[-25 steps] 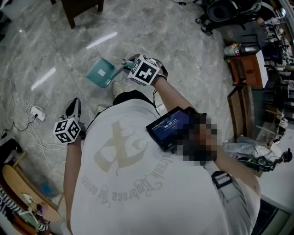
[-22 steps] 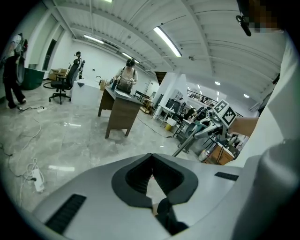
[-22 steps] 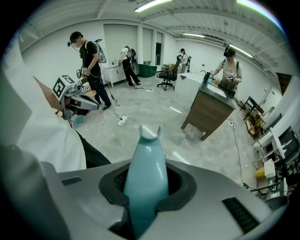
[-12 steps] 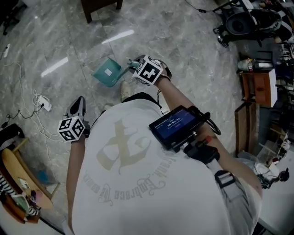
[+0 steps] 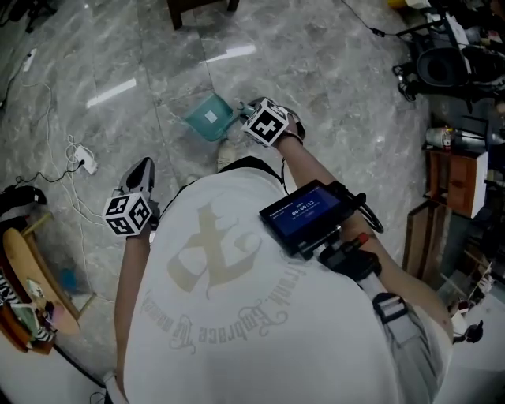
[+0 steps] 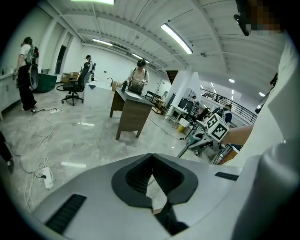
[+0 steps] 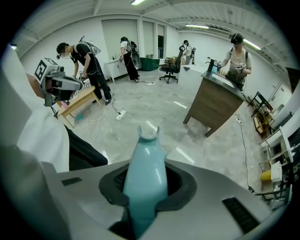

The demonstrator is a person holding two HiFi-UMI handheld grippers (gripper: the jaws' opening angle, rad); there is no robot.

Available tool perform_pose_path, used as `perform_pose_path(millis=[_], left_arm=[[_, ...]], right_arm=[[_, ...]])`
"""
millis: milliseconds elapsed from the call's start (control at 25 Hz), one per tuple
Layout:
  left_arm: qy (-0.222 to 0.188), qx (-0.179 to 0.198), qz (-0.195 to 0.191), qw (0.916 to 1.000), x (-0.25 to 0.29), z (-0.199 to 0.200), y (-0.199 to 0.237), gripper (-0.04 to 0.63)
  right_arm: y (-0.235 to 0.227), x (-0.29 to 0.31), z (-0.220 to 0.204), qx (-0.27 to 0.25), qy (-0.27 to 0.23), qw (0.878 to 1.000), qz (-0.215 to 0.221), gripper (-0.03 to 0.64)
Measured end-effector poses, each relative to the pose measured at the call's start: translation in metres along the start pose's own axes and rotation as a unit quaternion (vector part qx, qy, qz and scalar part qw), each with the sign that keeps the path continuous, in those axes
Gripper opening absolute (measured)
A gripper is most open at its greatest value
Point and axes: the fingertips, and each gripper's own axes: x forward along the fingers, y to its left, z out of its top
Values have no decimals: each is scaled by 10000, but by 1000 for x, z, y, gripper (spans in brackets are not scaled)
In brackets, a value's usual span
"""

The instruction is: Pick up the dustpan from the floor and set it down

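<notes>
In the head view the teal dustpan (image 5: 208, 117) hangs low over the grey marble floor (image 5: 331, 87), ahead of the person's feet; whether it touches the floor I cannot tell. My right gripper (image 5: 243, 108) is shut on its handle. In the right gripper view that teal handle (image 7: 145, 168) runs up between the dark pads (image 7: 174, 194) of the right gripper (image 7: 146, 187), and the pan itself is hidden there. My left gripper (image 5: 140, 170) is at the person's left side; in the left gripper view the left gripper (image 6: 151, 164) has its jaws shut and nothing between them.
A dark wooden desk (image 5: 197, 8) stands beyond the dustpan. A white cable with a power strip (image 5: 83, 163) lies on the floor at left, by a wooden stool (image 5: 31, 268). Cabinets (image 5: 454, 177) and equipment (image 5: 450, 67) line the right. Other people work in the room (image 7: 82, 58).
My right gripper has sunk toward the floor with the dustpan still in it. My left gripper has drifted a little at the person's side, still shut.
</notes>
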Motion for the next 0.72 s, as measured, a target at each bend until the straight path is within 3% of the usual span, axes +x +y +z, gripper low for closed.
perform_pose_path(millis=[240, 480, 720], left_arm=[[-48, -89, 216, 9997, -17, -11, -1, 12], [221, -202, 425, 9986, 26, 11, 1, 12], [265, -323, 642, 9971, 37, 15, -4, 12]], right_arm=[[-12, 13, -17, 149, 61, 9996, -215, 94], [-76, 49, -27, 498, 176, 9985, -127, 94], [-103, 70, -39, 516, 258, 9982, -167, 94]])
